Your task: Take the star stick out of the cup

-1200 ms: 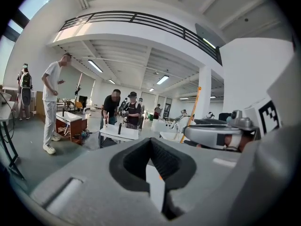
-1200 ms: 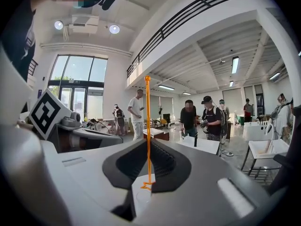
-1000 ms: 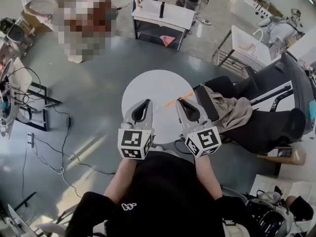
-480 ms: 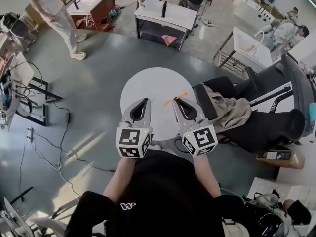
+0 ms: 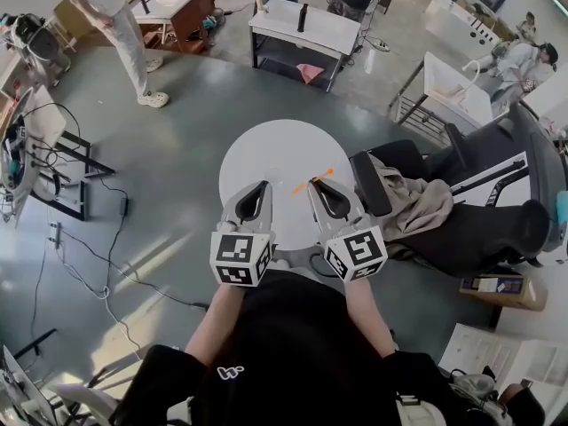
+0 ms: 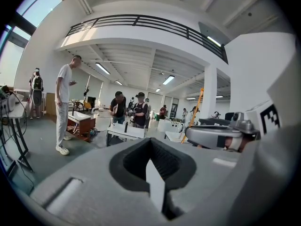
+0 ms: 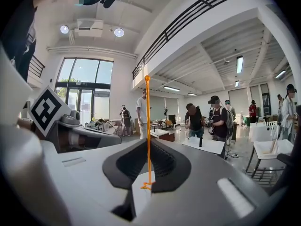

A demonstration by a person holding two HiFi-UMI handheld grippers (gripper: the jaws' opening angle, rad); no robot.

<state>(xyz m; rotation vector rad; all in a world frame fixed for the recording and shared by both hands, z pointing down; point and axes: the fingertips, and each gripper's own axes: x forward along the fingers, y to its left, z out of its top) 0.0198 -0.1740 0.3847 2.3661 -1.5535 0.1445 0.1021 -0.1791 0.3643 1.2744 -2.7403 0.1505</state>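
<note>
A thin orange star stick (image 7: 147, 126) stands up from between the pads of my right gripper (image 7: 147, 181), which is shut on its lower end. In the head view the star stick (image 5: 314, 180) slants over the white round table (image 5: 275, 149), held at the tip of the right gripper (image 5: 317, 188). My left gripper (image 5: 258, 189) hovers beside it over the table's near edge, shut with nothing in it. From the left gripper view the left gripper (image 6: 153, 171) points level into the hall, with the star stick (image 6: 198, 112) at its right. No cup shows in any view.
A dark chair (image 5: 461, 211) draped with a beige cloth (image 5: 417, 204) stands right of the table. Cables (image 5: 106, 264) lie on the floor at the left. Several people and white work tables (image 5: 302, 25) are farther back.
The right gripper has shifted the stick slightly left and nearer over the table. The left gripper has hardly moved. A person at the back left has walked on.
</note>
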